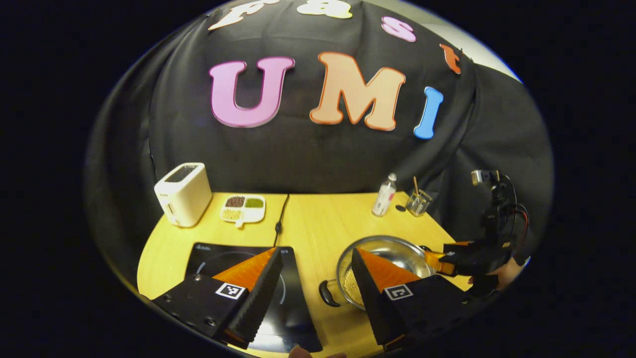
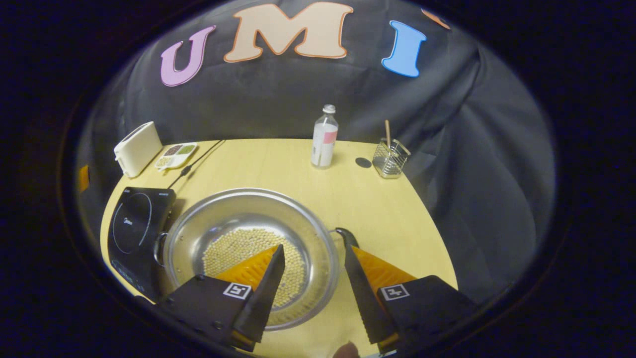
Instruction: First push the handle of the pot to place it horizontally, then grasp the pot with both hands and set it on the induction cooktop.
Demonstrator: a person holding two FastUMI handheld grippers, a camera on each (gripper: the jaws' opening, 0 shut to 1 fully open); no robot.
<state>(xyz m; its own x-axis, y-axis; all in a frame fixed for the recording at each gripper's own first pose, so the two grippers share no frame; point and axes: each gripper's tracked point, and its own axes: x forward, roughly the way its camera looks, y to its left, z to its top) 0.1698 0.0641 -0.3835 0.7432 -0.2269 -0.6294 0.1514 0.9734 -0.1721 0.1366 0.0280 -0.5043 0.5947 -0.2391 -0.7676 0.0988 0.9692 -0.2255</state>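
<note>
- We see the round shiny steel pot (image 2: 251, 248) with pale beans in its bottom, sitting on the yellow wooden bench (image 2: 308, 179) at lower centre of the right gripper view, just beside the black flat induction cooktop (image 2: 136, 223) at lower left. It is not on the cooktop yet.
- Right gripper (image 2: 310, 286): jaws apart, holding nothing. They straddle the pot's near-right rim, one finger over the bowl, the other outside by the black right side handle (image 2: 346, 237). We judge it is lined up to take that rim or handle.
- Left gripper (image 1: 313, 286): jaws wide apart, empty, at the bottom of the left gripper view. Its fingers sit one over the cooktop (image 1: 238, 258), the other over the pot's (image 1: 392, 251) left part. The black left side handle (image 1: 328, 293) lies in the gap between them, so we judge a left-side grasp is being set up.
- In the left gripper view the other gripper, with a hand on it, sits at right middle of the frame, touching or nearly touching the pot's far rim; we cannot tell which.
- Pot axis: the two side handles lie on a line running left to right across the right gripper view, left handle toward the cooktop. We judge the handle push is likely done and the two-handed lift is next.
- Clutter at upper frame, well apart from the pot: cream toaster (image 2: 136, 148), white divided dish of grains (image 2: 175, 154), clear plastic bottle (image 2: 324, 136), and glass cup with sticks (image 2: 391, 158).
</note>
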